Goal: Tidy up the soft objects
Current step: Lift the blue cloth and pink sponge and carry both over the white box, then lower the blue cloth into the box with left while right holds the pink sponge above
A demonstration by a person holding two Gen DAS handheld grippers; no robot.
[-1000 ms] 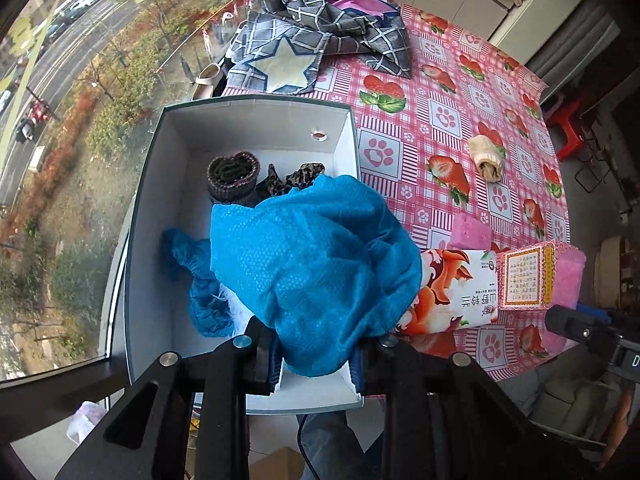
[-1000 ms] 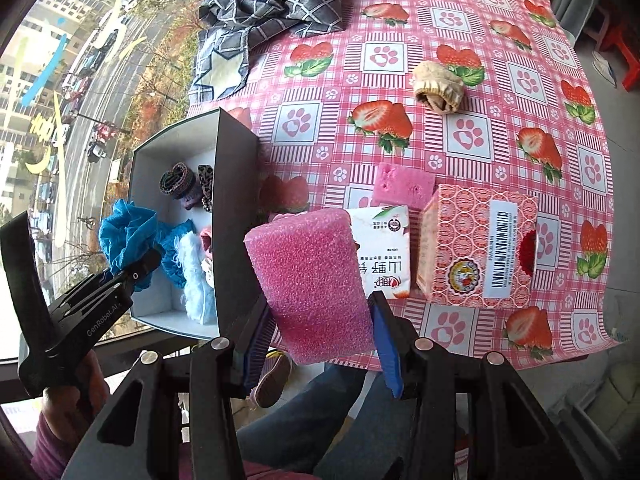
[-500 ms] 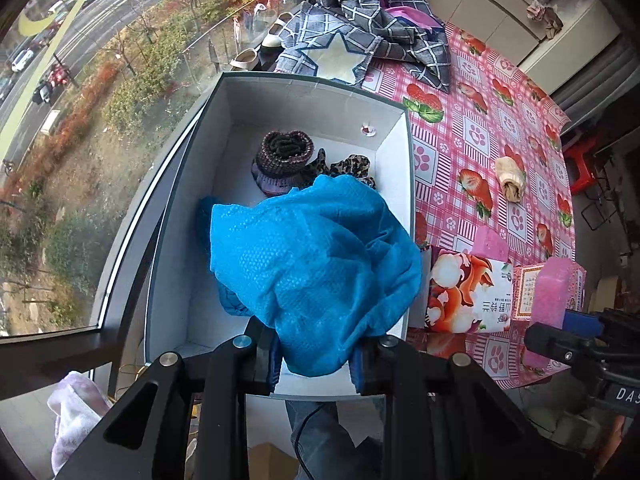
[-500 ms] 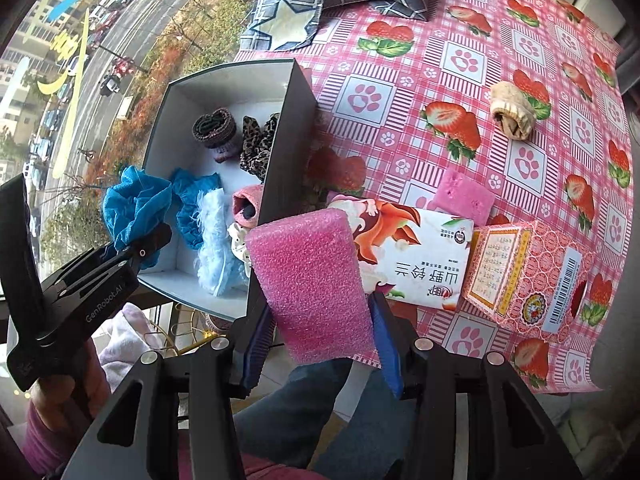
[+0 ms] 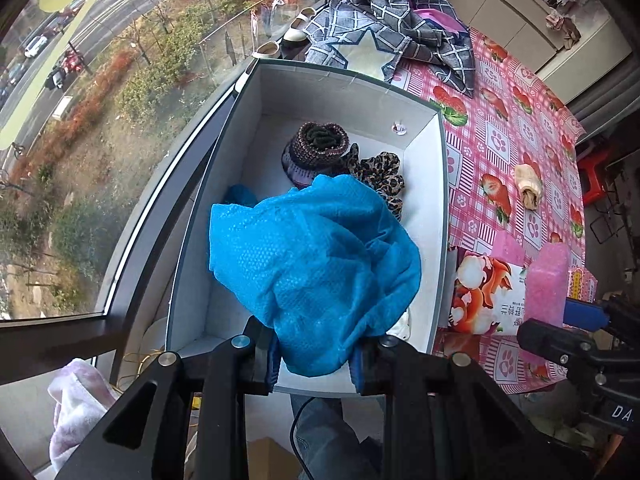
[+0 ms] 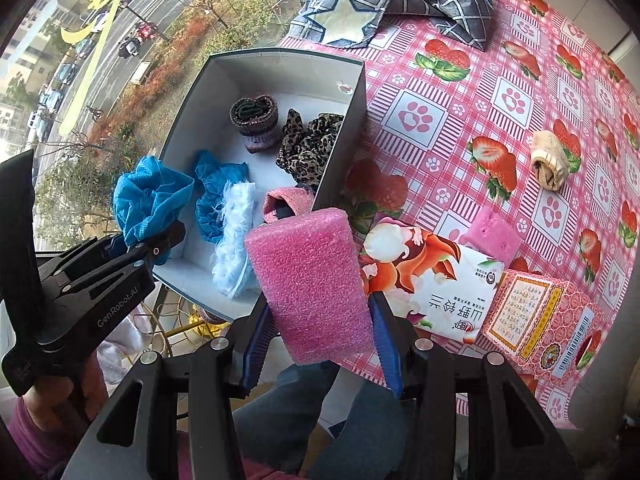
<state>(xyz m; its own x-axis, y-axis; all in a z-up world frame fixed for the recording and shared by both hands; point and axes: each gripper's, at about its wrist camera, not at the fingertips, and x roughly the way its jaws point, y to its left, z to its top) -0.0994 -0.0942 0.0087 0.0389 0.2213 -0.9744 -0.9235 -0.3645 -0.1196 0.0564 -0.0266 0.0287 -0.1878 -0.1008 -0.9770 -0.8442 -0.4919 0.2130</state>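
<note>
Your way into the box (image 5: 438,216) is open from above, with bare floor along its window-side wall, while the socks (image 6: 256,122), scrunchie (image 6: 310,142) and blue covers (image 6: 218,196) crowd the rest and the tissue pack (image 6: 436,280) flanks its outer wall.

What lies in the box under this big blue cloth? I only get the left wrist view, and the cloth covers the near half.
Observer: The right wrist view shows a pale blue fluffy piece lying on the floor of the box.
Visitor: Anything beside it?
Observer: A pink knitted item lies next to it, close to the table-side wall.
Visitor: And the other claw? I only glimpse something pink.
Observer: The right claw grips a pink foam block, with both pads pressing its sides.
</note>
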